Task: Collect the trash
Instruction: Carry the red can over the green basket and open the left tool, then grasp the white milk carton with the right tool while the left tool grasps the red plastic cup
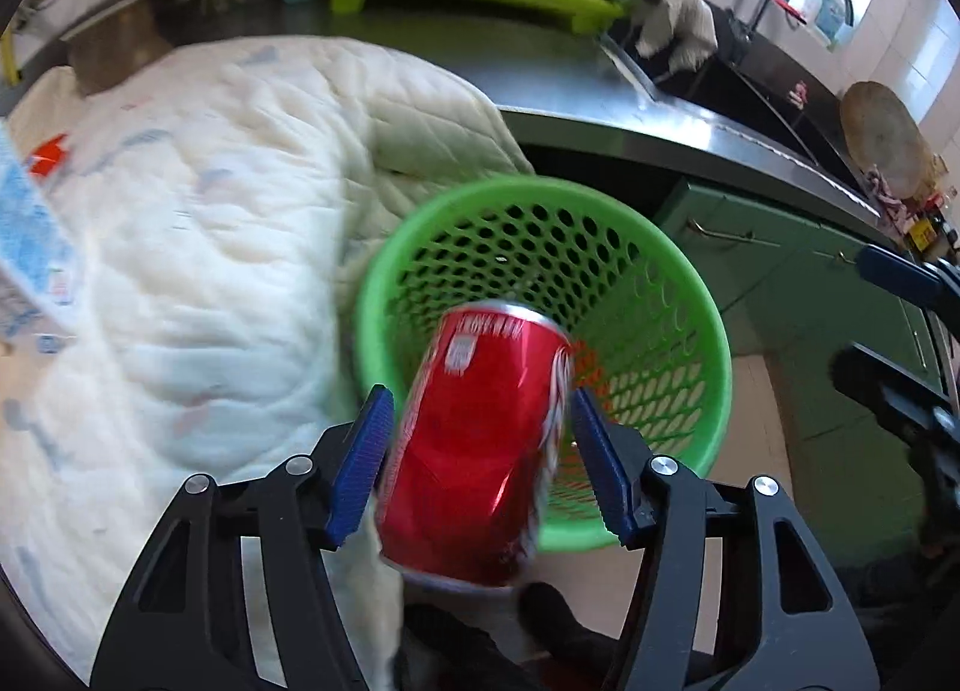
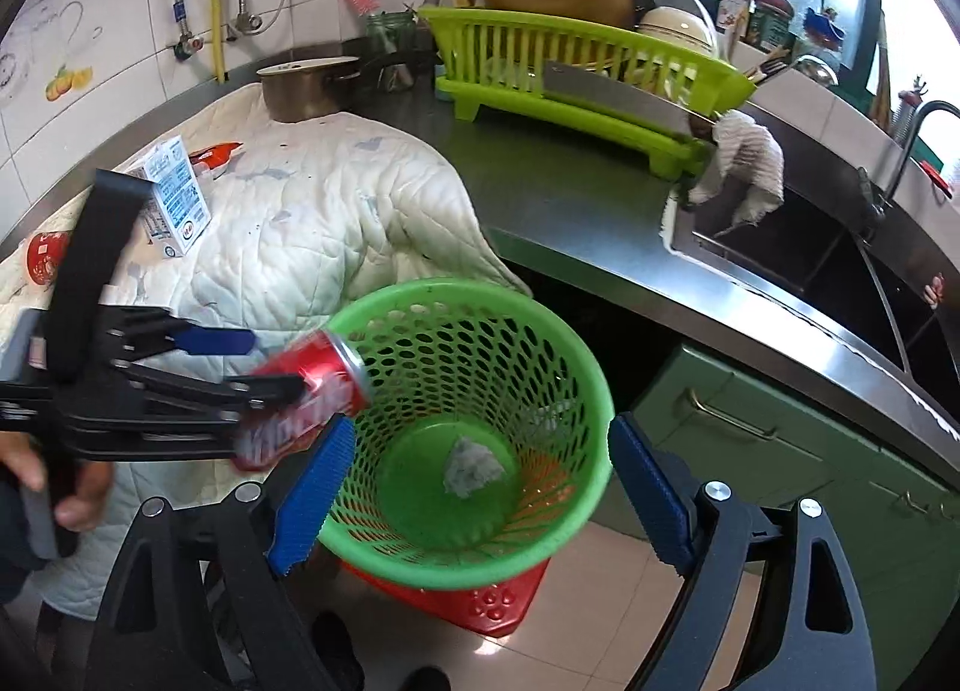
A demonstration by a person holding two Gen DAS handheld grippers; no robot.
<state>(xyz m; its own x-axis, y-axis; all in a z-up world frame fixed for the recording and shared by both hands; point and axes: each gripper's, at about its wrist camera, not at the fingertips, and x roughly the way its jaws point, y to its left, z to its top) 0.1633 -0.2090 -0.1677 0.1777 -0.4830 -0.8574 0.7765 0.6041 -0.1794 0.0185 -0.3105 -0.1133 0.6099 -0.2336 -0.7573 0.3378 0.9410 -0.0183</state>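
Note:
A dented red soda can (image 1: 480, 445) sits between the blue pads of my left gripper (image 1: 480, 394), which is shut on it. In the right wrist view the can (image 2: 312, 391) hangs tilted at the near left rim of the green mesh basket (image 2: 432, 287), carried by the left gripper (image 2: 276, 364). A crumpled grey paper wad (image 2: 471, 466) lies on the basket's bottom. My right gripper (image 2: 483, 424) stands open above the basket with nothing between its pads. A milk carton (image 2: 174, 190), a second red can (image 2: 45, 259) and a red wrapper (image 2: 216, 153) lie on the quilted white cloth (image 2: 300, 223).
The basket stands on a red stool (image 2: 480, 601) on the tiled floor, beside green cabinets (image 2: 750, 451). On the steel counter (image 2: 570, 199) are a lime dish rack (image 2: 588, 84), a pot (image 2: 306, 87) and a sink (image 2: 810, 259) with a rag on its corner.

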